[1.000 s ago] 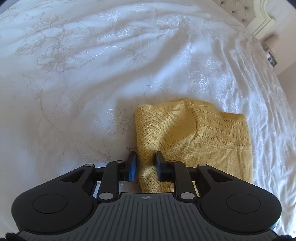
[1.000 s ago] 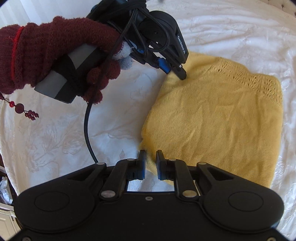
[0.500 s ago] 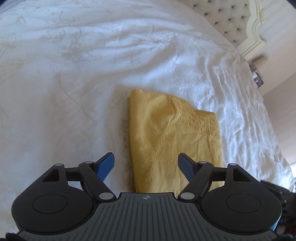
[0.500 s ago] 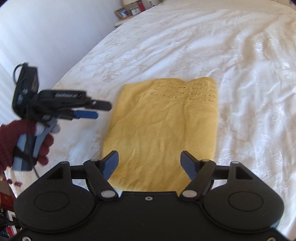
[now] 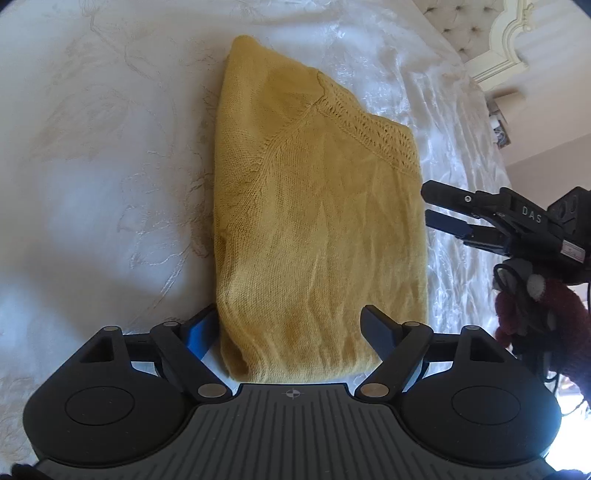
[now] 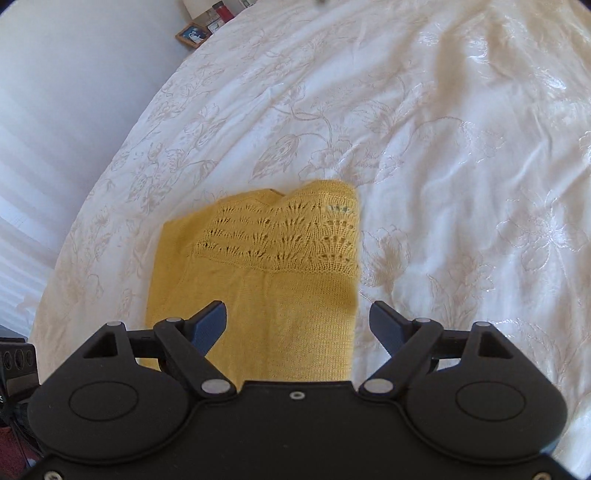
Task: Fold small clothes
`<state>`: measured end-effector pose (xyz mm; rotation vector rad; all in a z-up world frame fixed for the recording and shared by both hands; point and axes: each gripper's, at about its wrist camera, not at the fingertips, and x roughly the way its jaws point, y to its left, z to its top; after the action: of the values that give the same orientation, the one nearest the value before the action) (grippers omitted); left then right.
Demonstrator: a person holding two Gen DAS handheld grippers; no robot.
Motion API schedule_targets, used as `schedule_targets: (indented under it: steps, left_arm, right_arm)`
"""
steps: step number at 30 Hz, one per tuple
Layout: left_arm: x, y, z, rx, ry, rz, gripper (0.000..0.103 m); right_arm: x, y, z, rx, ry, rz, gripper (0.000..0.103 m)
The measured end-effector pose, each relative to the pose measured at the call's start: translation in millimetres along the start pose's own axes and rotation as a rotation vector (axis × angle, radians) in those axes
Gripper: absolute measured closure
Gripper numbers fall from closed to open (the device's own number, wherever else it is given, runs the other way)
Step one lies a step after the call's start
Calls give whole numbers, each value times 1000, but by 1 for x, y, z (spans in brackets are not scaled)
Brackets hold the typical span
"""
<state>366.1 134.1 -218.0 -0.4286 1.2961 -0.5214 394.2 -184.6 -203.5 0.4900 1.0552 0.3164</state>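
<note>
A yellow knitted garment [image 5: 317,229] with a lace band lies folded into a rectangle on the white bedspread [image 5: 110,166]. It also shows in the right wrist view [image 6: 280,280]. My left gripper [image 5: 291,325] is open and empty, its fingers spread either side of the garment's near edge. My right gripper [image 6: 297,321] is open and empty above the garment's near end; it also shows at the right of the left wrist view [image 5: 441,206], beside the garment's right edge.
The embroidered bedspread [image 6: 443,147] stretches all around. A tufted headboard [image 5: 465,29] stands at the far right. A framed picture [image 6: 192,34] and small items sit on a bedside surface. A red-gloved hand [image 5: 535,306] holds the right gripper.
Both grippers were shut on the garment's edges, then opened and let it go. They have drawn back and shifted around the folded garment, which lies still.
</note>
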Motion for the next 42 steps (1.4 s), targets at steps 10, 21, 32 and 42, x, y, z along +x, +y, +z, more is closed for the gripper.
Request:
schedule_targets:
  steps: [10,21,32,42]
  left_arm:
    - [33,-5,21,8,17,-103,11]
    - [39,-16,17,35,12,-133,6]
    - [24,-2,8,-35,73,-87,88]
    - [13,-56,-41,19,133,-146,88]
  right_arm:
    - [46,-14,12,54,85,89,14]
    - [46,-27,12,148,35,161,12]
    - [21,-9,-1,69,27,37,65]
    - [-57,2,-49,91,15,-13,67]
